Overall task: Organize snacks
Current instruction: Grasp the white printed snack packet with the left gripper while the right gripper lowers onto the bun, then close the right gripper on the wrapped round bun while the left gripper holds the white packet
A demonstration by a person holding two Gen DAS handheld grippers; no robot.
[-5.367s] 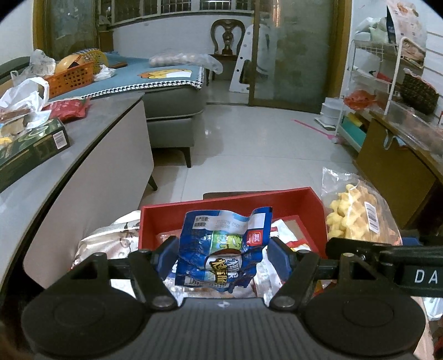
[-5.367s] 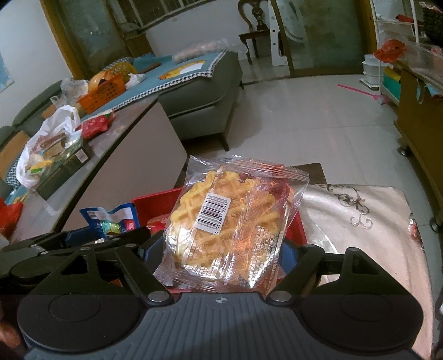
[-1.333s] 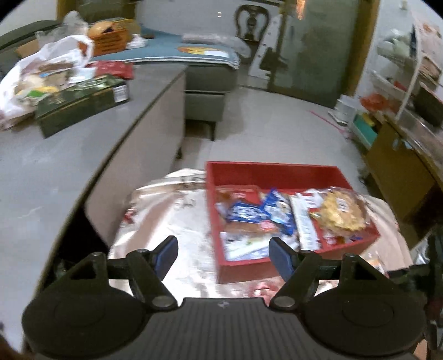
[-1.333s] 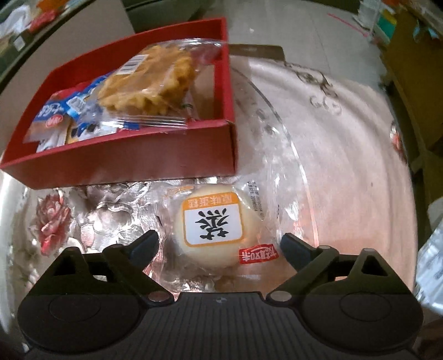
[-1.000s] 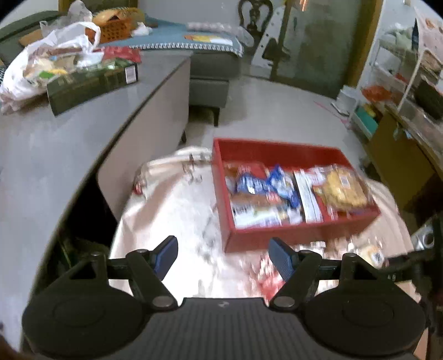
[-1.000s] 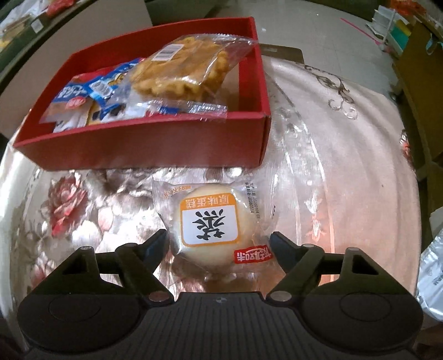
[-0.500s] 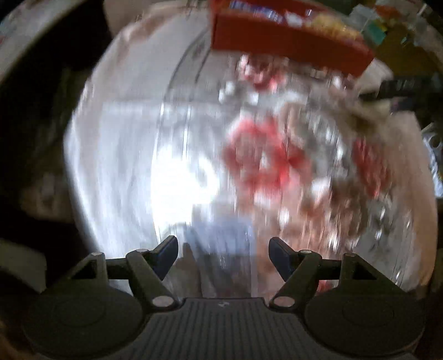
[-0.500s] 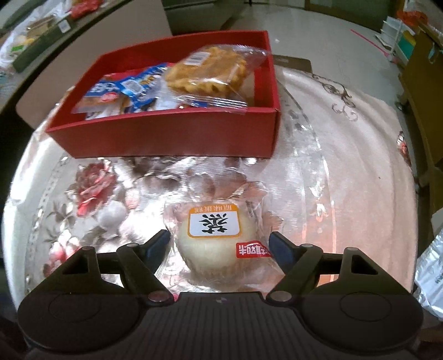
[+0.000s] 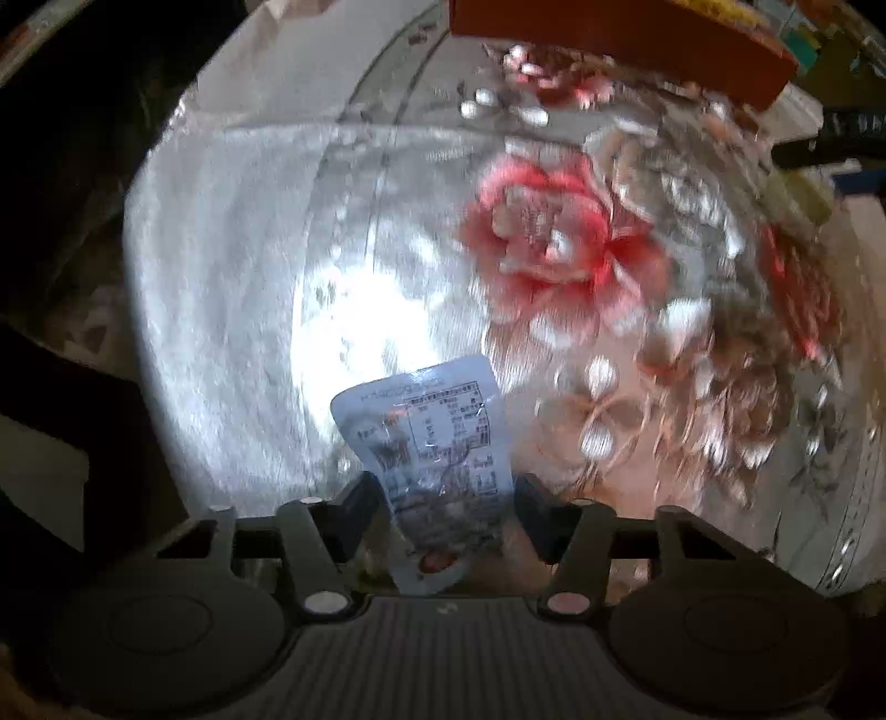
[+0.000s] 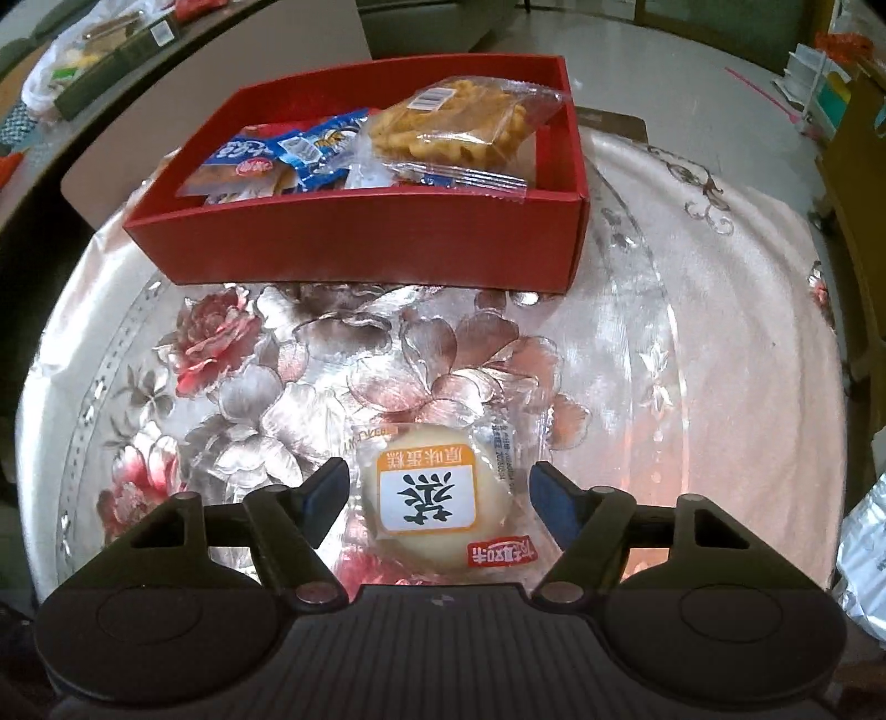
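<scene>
Floral tablecloth (image 10: 692, 310), red box (image 10: 376, 243), tiled floor (image 10: 664, 72)

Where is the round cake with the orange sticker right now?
In the right wrist view the round cake lies on the flowery tablecloth, between the open fingers of the right gripper, on the near side of the red box.

Motion blur smears the floral plastic tablecloth (image 9: 554, 249) in the left wrist view, and the long red cardboard snack box (image 9: 609, 27) is cut by the top edge (contents unseen). A crinkled silver foil bag (image 10: 864, 554) is clipped at the right wrist view's edge.
</scene>
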